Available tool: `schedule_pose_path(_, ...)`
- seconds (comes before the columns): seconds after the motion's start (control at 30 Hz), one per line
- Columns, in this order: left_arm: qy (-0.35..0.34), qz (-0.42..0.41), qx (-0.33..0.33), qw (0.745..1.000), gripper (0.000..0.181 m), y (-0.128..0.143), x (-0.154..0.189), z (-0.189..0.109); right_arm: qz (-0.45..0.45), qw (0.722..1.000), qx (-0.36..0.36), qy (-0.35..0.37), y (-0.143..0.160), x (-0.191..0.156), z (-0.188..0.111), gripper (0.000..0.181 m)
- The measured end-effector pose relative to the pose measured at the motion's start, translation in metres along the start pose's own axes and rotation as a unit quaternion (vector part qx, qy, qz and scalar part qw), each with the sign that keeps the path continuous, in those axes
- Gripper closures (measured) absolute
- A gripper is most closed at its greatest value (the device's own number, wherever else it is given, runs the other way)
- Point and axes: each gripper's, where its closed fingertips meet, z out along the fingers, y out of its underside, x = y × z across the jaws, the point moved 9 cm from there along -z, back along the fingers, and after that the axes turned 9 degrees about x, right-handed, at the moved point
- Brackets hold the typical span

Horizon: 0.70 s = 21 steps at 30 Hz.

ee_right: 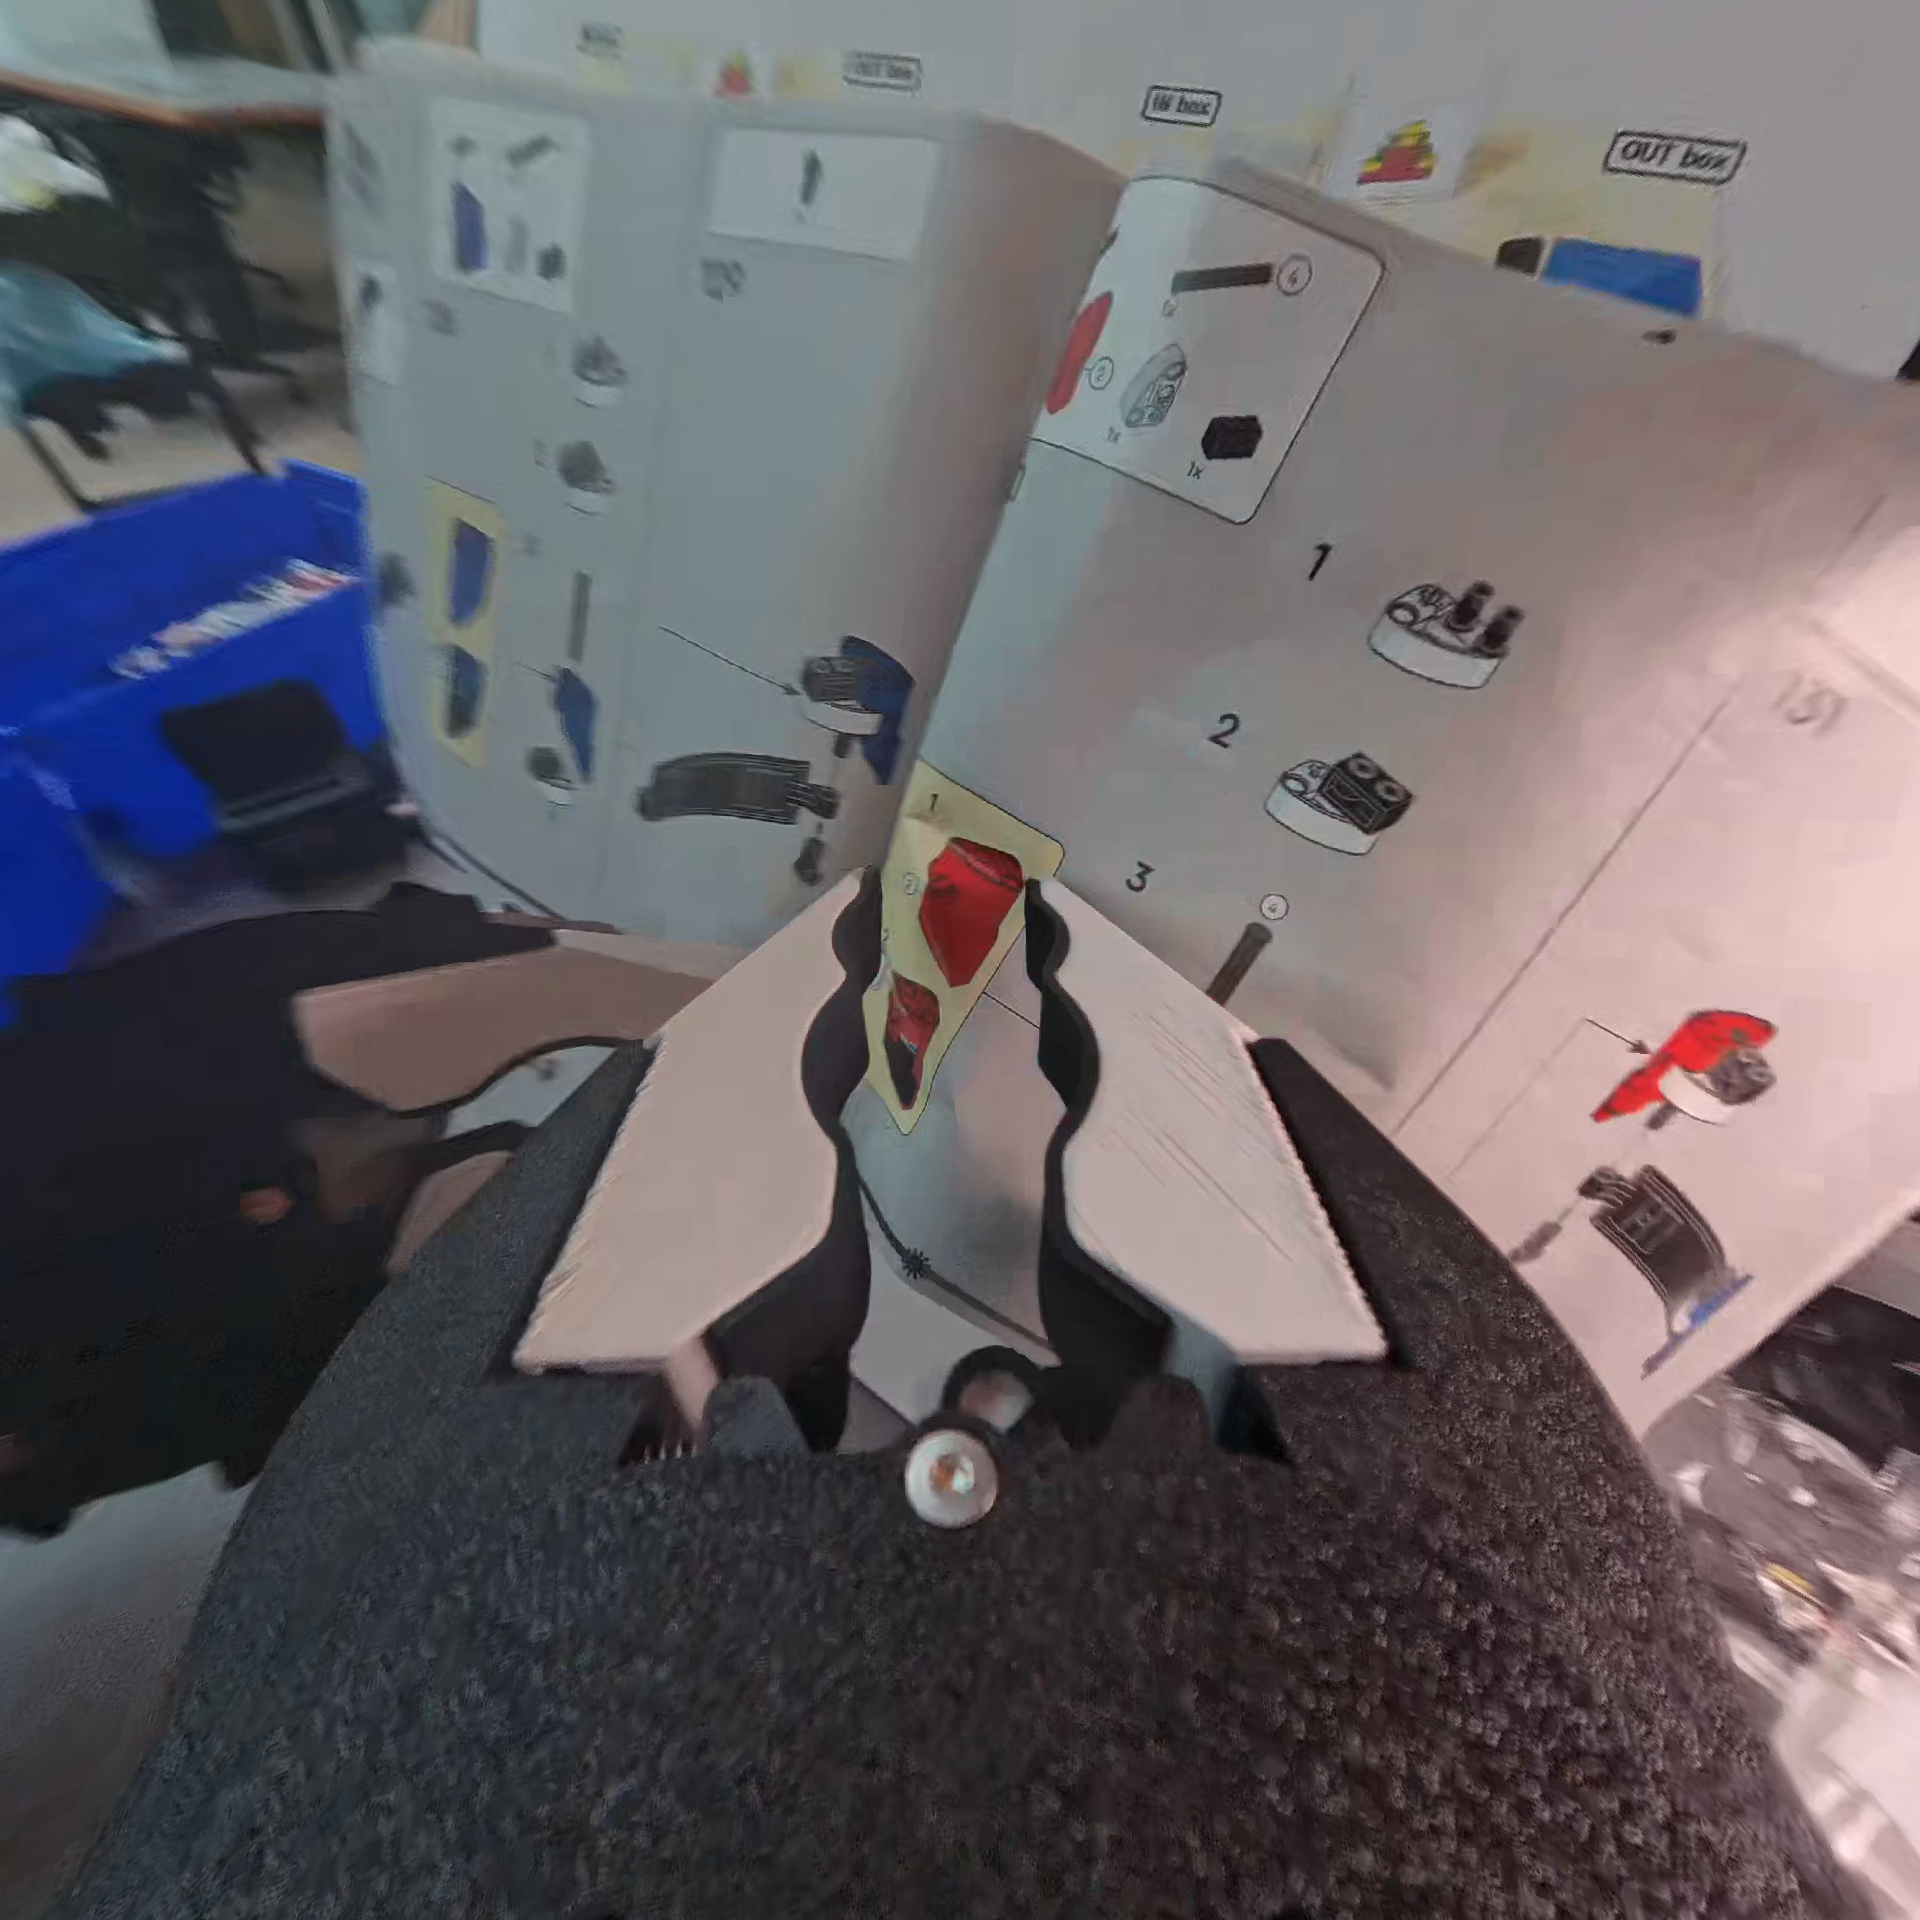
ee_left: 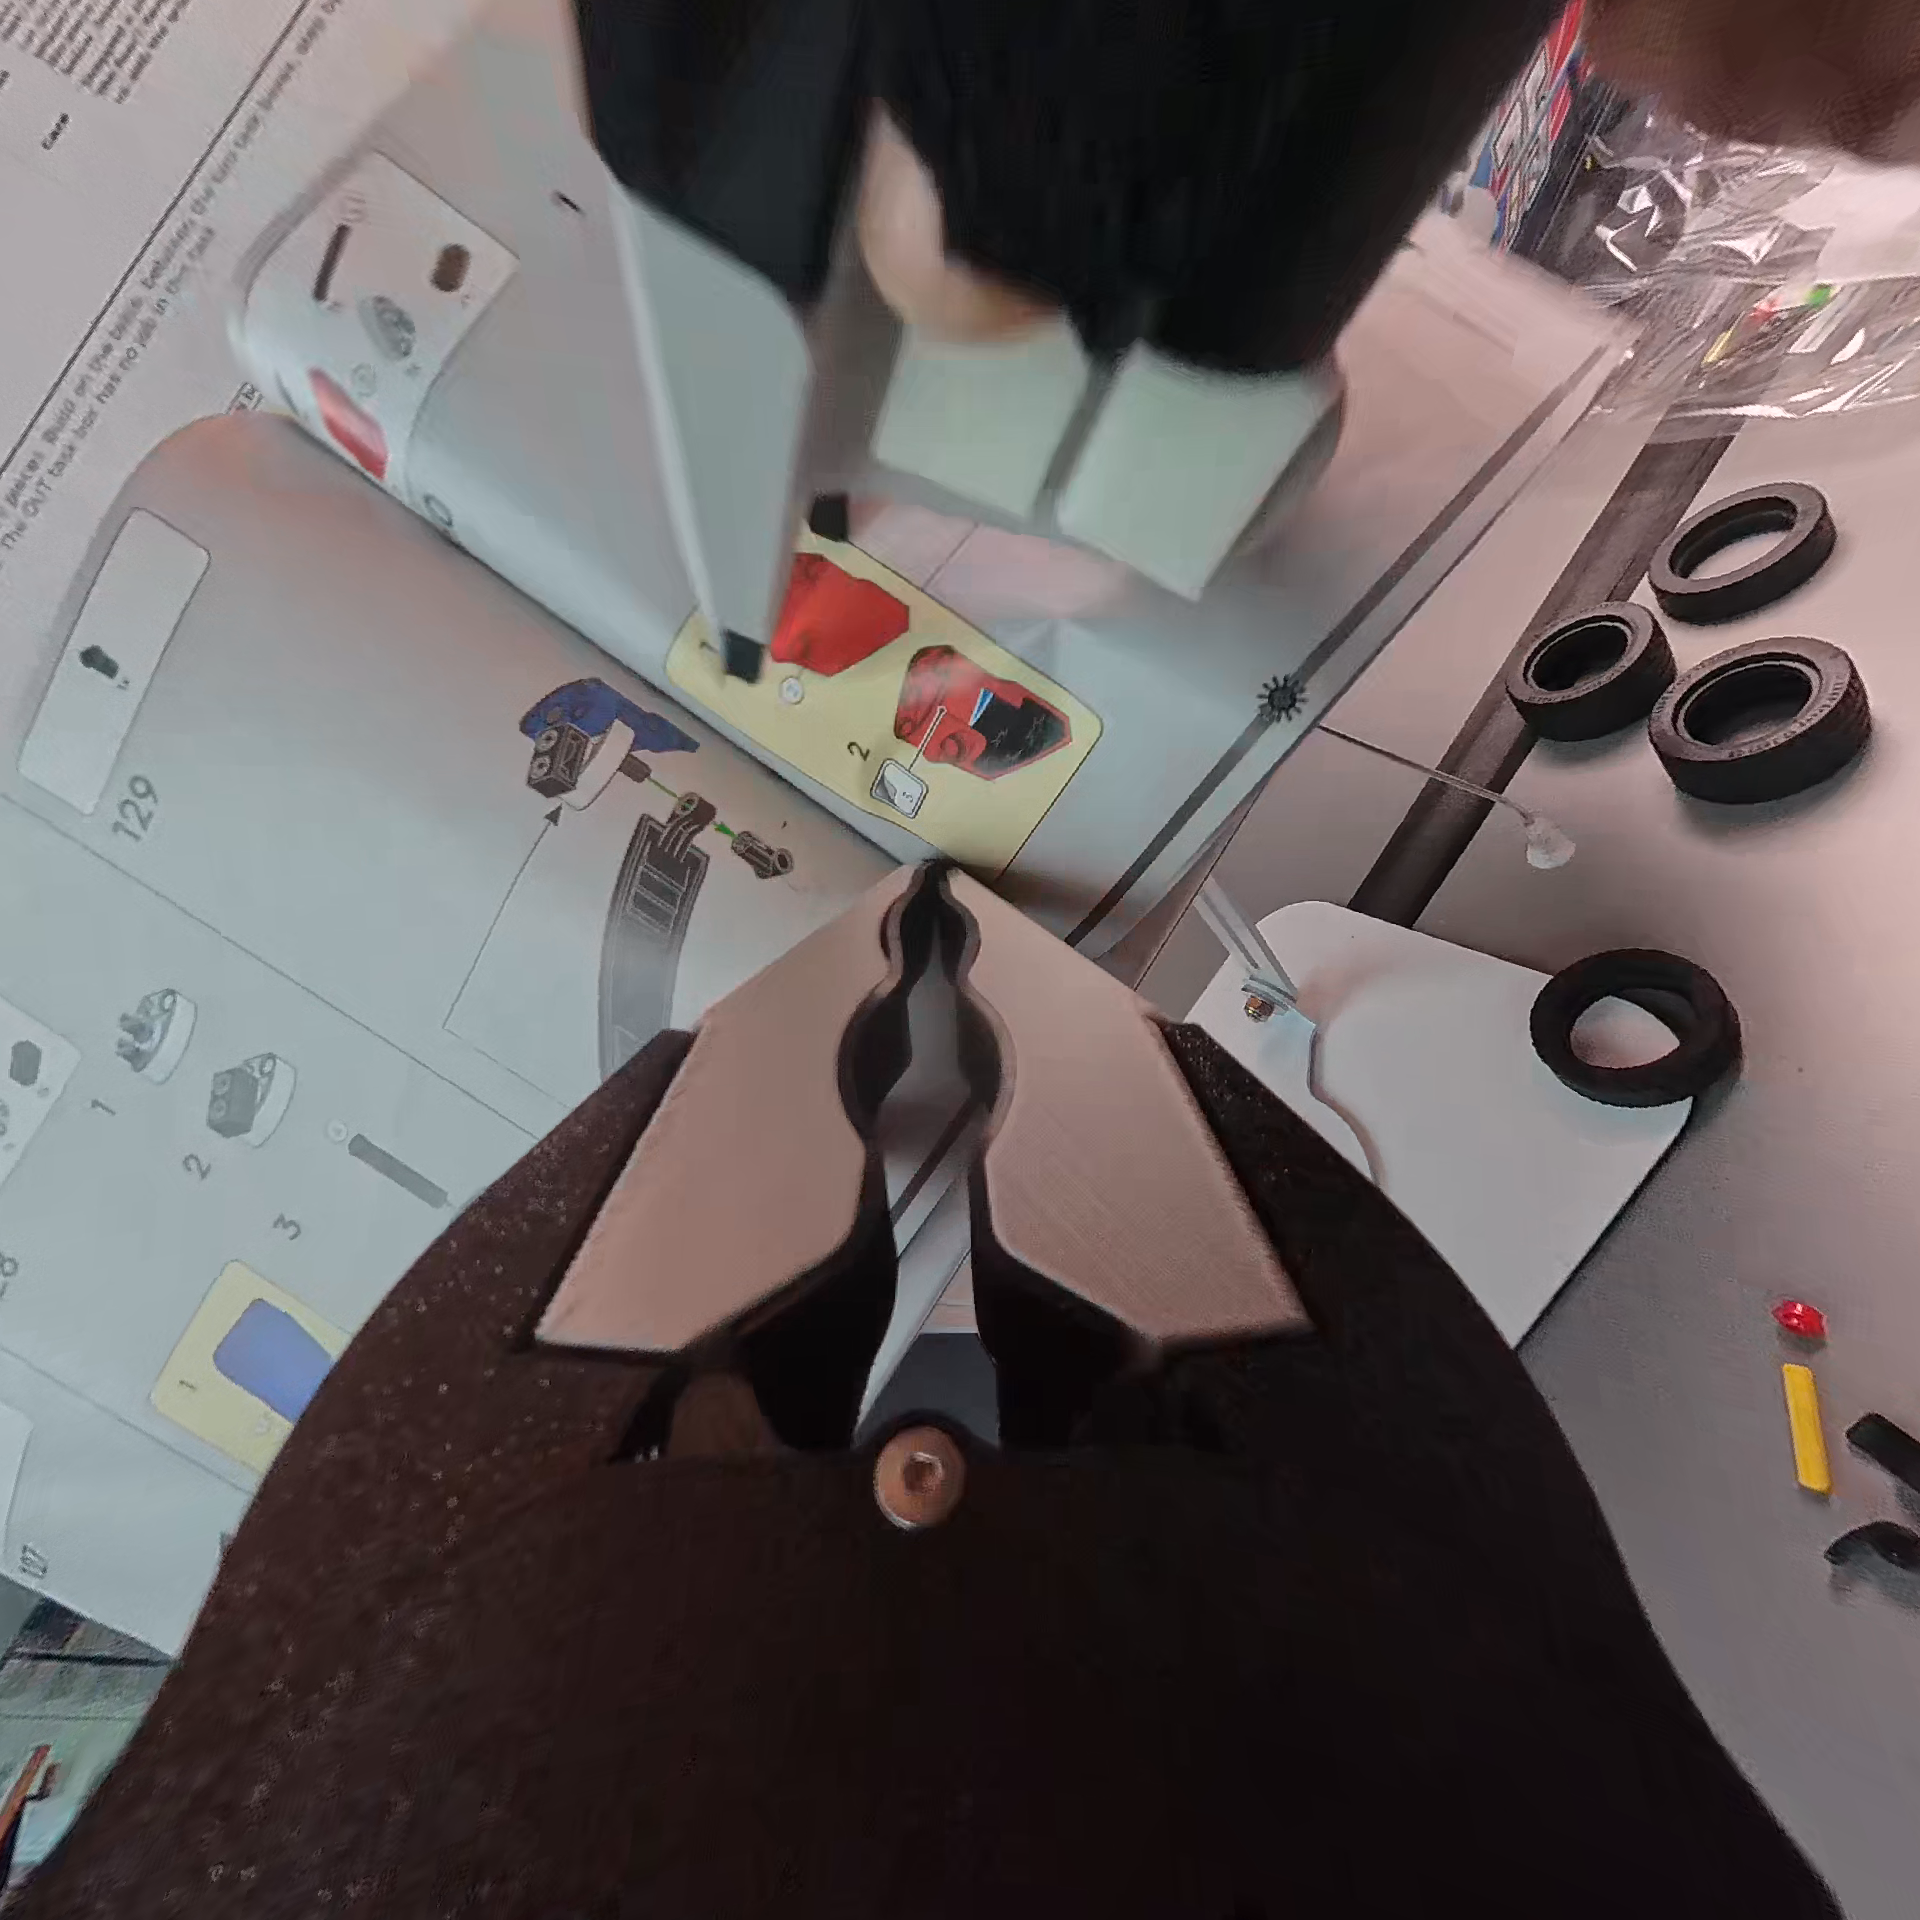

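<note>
My left gripper (ee_left: 928,873) has its tips together at the lower edge of the open instruction booklet (ee_left: 343,831); whether paper is pinched between them, I cannot tell. My right gripper (ee_right: 951,894) is parted around a lifted page (ee_right: 1351,675). I judge slow, level travel best. Motion blur hides where the page touches its fingers (ee_right: 1195,1122).
</note>
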Motion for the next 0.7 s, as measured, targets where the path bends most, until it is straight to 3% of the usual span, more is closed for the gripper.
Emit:
schedule_pose_path(0.03, 0.004, -0.007, 0.005, 1.0, 0.181, 0.001, -0.001, -0.004, -0.024, 0.999, -0.001, 0.025, 0.003, -0.001, 0.004, 0.153)
schedule_pose_path(0.07, 0.009, -0.014, 0.01, 1.0, 0.181, 0.003, -0.002, -0.008, -0.034, 0.999, 0.002, 0.042, 0.006, -0.003, 0.007, 0.141)
schedule_pose_path(0.2, 0.014, -0.069, 0.02, 0.997, 0.181, 0.01, -0.008, -0.026, -0.062, 0.995, 0.02, 0.074, 0.016, -0.01, 0.013, 0.121)
schedule_pose_path(0.33, 0.008, -0.17, 0.024, 0.985, 0.174, 0.024, -0.015, -0.046, -0.092, 0.992, 0.017, 0.087, 0.015, -0.013, 0.023, 0.115)
schedule_pose_path(0.47, -0.025, -0.333, 0.053, 0.941, 0.169, 0.05, -0.029, -0.076, -0.097, 0.991, 0.035, 0.089, 0.019, -0.014, 0.022, 0.114)
schedule_pose_path(0.5, -0.053, -0.373, 0.071, 0.924, 0.16, 0.057, -0.037, -0.086, -0.098, 0.991, 0.039, 0.087, 0.019, -0.014, 0.021, 0.115)
schedule_pose_path(0.57, -0.122, -0.428, 0.101, 0.89, 0.109, 0.072, -0.057, -0.102, -0.099, 0.991, 0.045, 0.084, 0.021, -0.014, 0.02, 0.115)
schedule_pose_path(0.6, -0.146, -0.441, 0.099, 0.88, 0.096, 0.078, -0.067, -0.106, -0.098, 0.991, 0.047, 0.083, 0.021, -0.013, 0.02, 0.115)
schedule_pose_path(0.7, -0.163, -0.433, 0.067, 0.884, 0.069, 0.09, -0.087, -0.099, -0.096, 0.991, 0.048, 0.083, 0.021, -0.013, 0.02, 0.115)
